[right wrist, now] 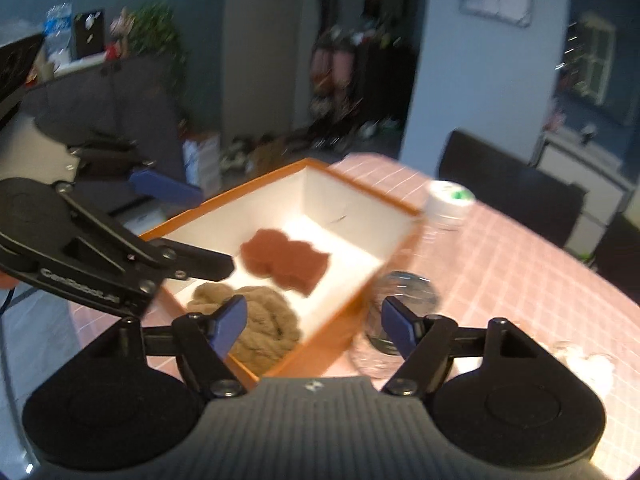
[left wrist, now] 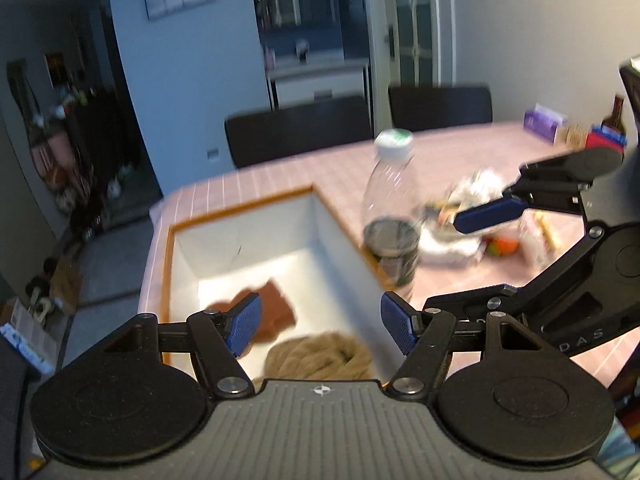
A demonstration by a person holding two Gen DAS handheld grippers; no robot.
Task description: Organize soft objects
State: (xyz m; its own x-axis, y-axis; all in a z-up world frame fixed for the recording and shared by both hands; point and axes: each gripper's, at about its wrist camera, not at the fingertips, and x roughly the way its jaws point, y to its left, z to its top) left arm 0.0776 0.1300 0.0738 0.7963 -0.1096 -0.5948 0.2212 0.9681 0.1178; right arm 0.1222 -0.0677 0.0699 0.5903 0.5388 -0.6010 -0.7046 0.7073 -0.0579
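Note:
An orange-rimmed white box (left wrist: 248,206) (right wrist: 360,194) sits on the pink checked table. Inside lie a brown sponge-like piece (left wrist: 268,308) (right wrist: 286,262) and a coil of tan rope (left wrist: 320,354) (right wrist: 260,324). My left gripper (left wrist: 322,322) is open and empty above the box's near end. My right gripper (right wrist: 314,316) is open and empty above the box's near corner and the bottle. The right gripper also shows in the left wrist view (left wrist: 520,248), and the left one in the right wrist view (right wrist: 176,224).
A clear plastic bottle (left wrist: 394,208) (right wrist: 404,296) with a white cap stands just right of the box. A blurred pile of packets and small items (left wrist: 480,224) lies farther right. Two dark chairs (left wrist: 300,128) stand behind the table. Boxes (left wrist: 546,120) sit at the far right.

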